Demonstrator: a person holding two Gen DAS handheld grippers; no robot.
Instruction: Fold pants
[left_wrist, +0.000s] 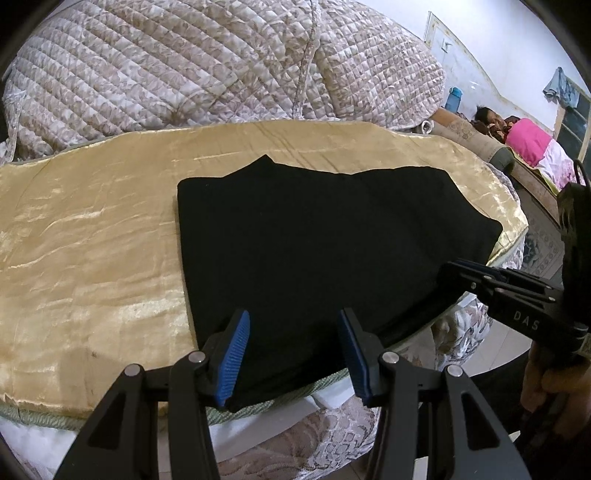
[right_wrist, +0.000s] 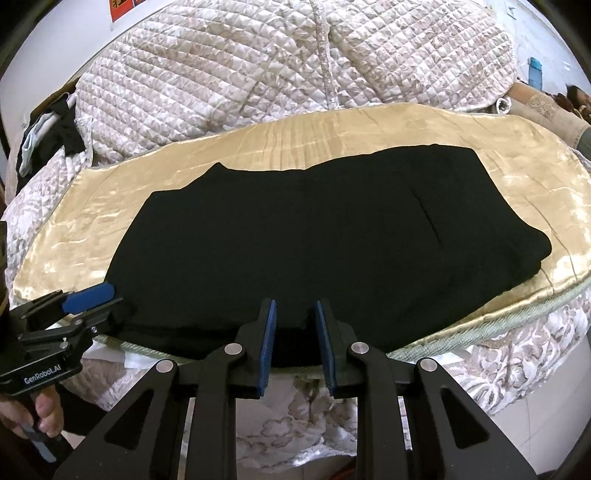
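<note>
Black pants (left_wrist: 314, 236) lie flat, folded lengthwise, on a gold satin cloth (left_wrist: 92, 240) over the bed. In the right wrist view the pants (right_wrist: 314, 236) stretch from left to right. My left gripper (left_wrist: 293, 354) is open, its blue pads on either side of the pants' near edge at the left end. It also shows in the right wrist view (right_wrist: 92, 299) at the pants' left corner. My right gripper (right_wrist: 293, 339) is open with a narrower gap, its pads astride the pants' near edge. It shows in the left wrist view (left_wrist: 476, 273) at the pants' right side.
A quilted floral bedspread (left_wrist: 184, 74) is bunched up behind the gold cloth. A person in pink (left_wrist: 524, 136) lies on a bed at the far right. Dark clothes (right_wrist: 55, 136) hang at the far left. The bed's front edge (right_wrist: 498, 314) drops off to tiled floor.
</note>
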